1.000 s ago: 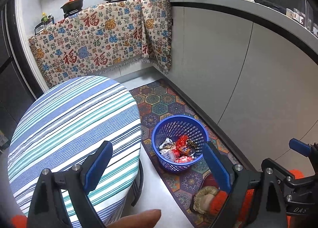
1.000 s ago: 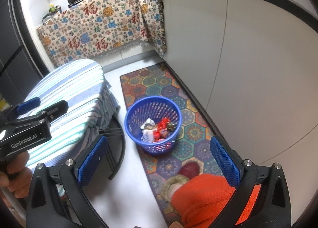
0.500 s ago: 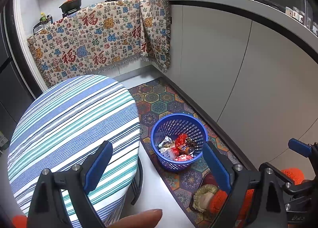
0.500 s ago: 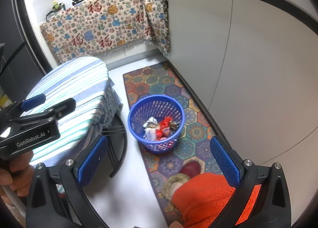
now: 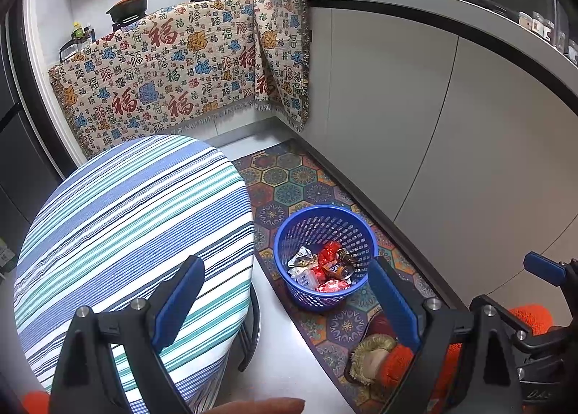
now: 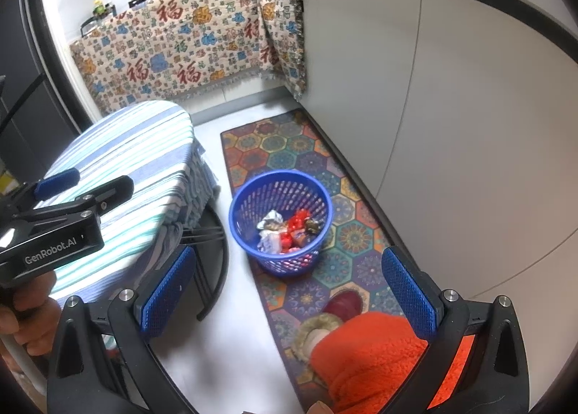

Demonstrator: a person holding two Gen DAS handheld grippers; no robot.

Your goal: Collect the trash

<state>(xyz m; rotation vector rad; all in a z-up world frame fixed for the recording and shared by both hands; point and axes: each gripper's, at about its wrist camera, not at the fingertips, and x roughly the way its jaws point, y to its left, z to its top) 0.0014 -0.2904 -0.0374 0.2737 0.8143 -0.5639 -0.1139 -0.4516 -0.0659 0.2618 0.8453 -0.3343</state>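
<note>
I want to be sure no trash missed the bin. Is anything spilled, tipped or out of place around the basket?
Nothing stands out. The blue basket stands upright on the patterned mat, with the wrappers inside it. No litter shows on the visible floor or on the striped tablecloth. Both tools, left and right, are open and hold nothing.

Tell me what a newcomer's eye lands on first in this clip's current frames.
Probably the blue perforated plastic basket on the colourful hexagon-patterned floor mat, with crumpled red and silver wrappers inside. Left of it stands the round table under a blue-and-teal striped cloth. Behind, a cream cloth printed with red characters drapes the stove counter.
</note>
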